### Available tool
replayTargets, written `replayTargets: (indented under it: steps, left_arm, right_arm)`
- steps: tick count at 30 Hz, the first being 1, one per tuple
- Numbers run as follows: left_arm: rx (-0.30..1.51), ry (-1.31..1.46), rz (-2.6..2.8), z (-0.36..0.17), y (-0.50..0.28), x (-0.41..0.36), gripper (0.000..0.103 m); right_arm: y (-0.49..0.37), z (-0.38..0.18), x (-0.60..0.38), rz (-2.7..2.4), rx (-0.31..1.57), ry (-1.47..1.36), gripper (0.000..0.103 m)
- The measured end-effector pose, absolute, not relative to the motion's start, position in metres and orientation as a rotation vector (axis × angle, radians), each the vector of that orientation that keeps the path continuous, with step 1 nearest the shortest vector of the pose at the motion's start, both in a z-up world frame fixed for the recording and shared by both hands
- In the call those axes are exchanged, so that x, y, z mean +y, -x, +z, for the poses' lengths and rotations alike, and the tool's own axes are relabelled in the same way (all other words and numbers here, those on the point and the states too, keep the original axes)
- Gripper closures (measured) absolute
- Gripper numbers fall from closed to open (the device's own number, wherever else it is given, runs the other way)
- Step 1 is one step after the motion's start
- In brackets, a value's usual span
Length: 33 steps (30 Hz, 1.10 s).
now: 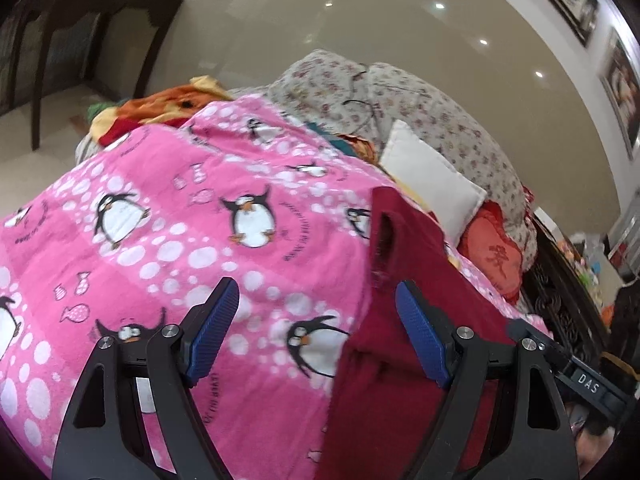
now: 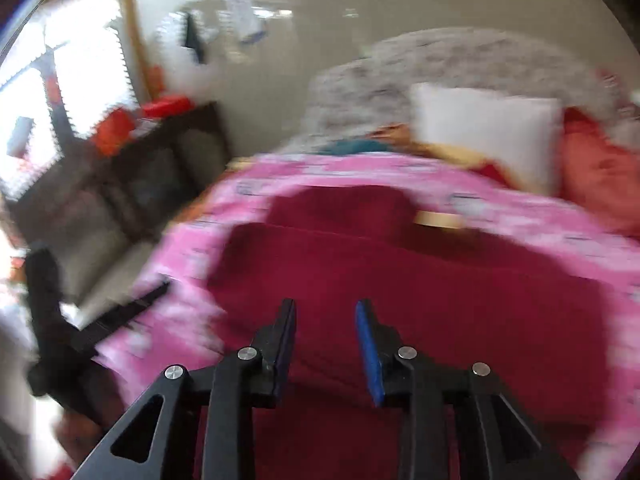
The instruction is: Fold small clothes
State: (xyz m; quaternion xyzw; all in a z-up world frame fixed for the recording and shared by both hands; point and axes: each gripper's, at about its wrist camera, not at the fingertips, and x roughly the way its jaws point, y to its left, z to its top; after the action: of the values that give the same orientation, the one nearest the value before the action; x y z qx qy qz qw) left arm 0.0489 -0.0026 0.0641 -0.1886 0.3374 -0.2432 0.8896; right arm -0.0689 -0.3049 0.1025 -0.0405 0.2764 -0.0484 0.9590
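Left gripper [image 1: 318, 316] spread wide, empty, over pink penguin blanket [image 1: 168, 216]; dark red garment [image 1: 400, 320] lower right. Right gripper [image 2: 326, 336], blurred view: narrower gap, empty; garment spread centre frame.

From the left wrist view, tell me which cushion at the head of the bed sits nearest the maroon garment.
The white pillow: plain, its lower edge just past the maroon garment. The red embroidered cushion lies farther right, beyond it.

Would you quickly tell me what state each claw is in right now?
Left claw: open, holding nothing, beside the maroon garment.
Right claw: open, empty, above the same garment.
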Motion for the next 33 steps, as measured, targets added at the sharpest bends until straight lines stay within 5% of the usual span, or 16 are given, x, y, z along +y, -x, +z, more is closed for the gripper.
replayTargets:
  steps: [13,21,29,33]
  left_arm:
    - [0.735,0.225,-0.588,0.051,-0.044,-0.045,0.022]
    - [0.760,0.190,-0.588,0.045,-0.044,-0.049,0.022]
    - [0.836,0.162,-0.538,0.029,-0.055,-0.051,0.021]
    - [0.826,0.142,-0.515,0.026,-0.055,-0.052,0.020]
  right_arm:
    - [0.135,0.093,-0.430,-0.344,0.574,-0.043,0.074]
    - [0.148,0.086,-0.463,-0.420,0.530,-0.185,0.055]
    - [0.145,0.096,-0.465,-0.349,0.450,-0.108,0.083]
    - [0.130,0.080,-0.483,-0.426,0.507,-0.086,0.084]
